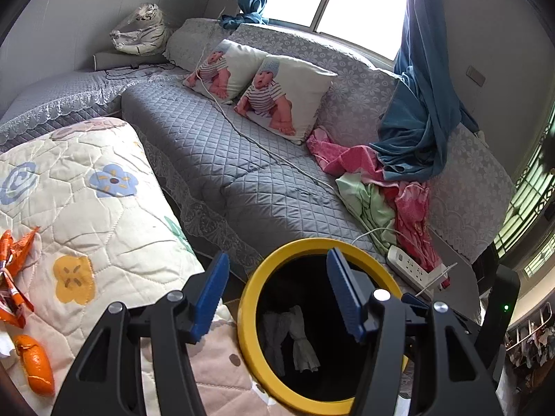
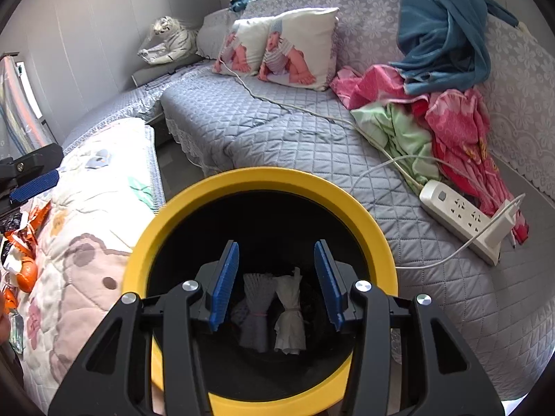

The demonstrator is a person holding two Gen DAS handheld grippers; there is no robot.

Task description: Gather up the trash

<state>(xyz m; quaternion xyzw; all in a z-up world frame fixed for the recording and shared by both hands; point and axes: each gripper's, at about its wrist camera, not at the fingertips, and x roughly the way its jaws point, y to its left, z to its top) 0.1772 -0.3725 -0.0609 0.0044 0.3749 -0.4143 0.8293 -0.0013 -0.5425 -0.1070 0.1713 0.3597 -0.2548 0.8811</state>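
A trash bin with a yellow rim (image 1: pixel 249 298) (image 2: pixel 263 180) stands between the quilted table and the sofa; two tied white bundles (image 2: pixel 274 312) lie at its bottom. My right gripper (image 2: pixel 277 284) is open and empty, right over the bin's mouth. My left gripper (image 1: pixel 277 294) is open and empty, just left of and above the bin. Orange peel (image 1: pixel 36 364) and an orange wrapper (image 1: pixel 15 277) lie on the floral quilt at the far left; they also show in the right wrist view (image 2: pixel 26 270).
A grey quilted sofa (image 1: pixel 215 145) holds two baby-print pillows (image 1: pixel 277 97), pink and green cloths (image 2: pixel 433 118), a blue curtain (image 2: pixel 444 34), a white power strip (image 2: pixel 464 218) with cables, and a plush tiger (image 1: pixel 142 31) in the corner.
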